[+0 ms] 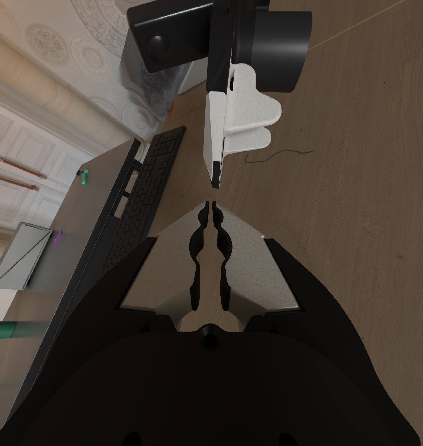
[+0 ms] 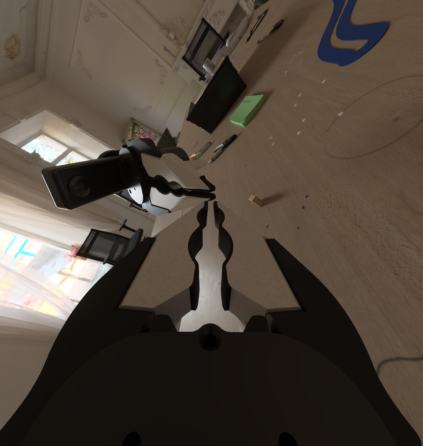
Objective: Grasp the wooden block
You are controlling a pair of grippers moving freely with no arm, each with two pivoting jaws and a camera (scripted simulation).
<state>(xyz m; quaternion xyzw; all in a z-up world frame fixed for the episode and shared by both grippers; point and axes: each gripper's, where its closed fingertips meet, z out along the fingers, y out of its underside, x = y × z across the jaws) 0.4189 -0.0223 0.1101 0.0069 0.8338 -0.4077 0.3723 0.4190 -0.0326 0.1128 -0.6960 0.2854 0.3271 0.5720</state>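
Observation:
The wooden block [image 2: 255, 200] is a small tan cuboid lying on the wooden table [image 2: 350, 217]; it shows only in the right wrist view, a short way right of my right gripper's tips. My right gripper [image 2: 210, 204] is shut and empty. My left gripper [image 1: 210, 204] is also shut and empty, above bare table. The two grippers point at each other, tips almost meeting: the right gripper shows in the left wrist view [image 1: 216, 183] and the left gripper in the right wrist view [image 2: 211, 191]. The block is hidden from the left wrist view.
A black keyboard [image 1: 142, 205] and a dark flat panel [image 1: 89, 241] lie beside the left gripper. A thin dark cord [image 1: 278, 155] lies on the table. A green pad [image 2: 247, 109], a black box [image 2: 217, 99], hand tools [image 2: 222, 147] and a blue shape [image 2: 350, 36] lie farther off.

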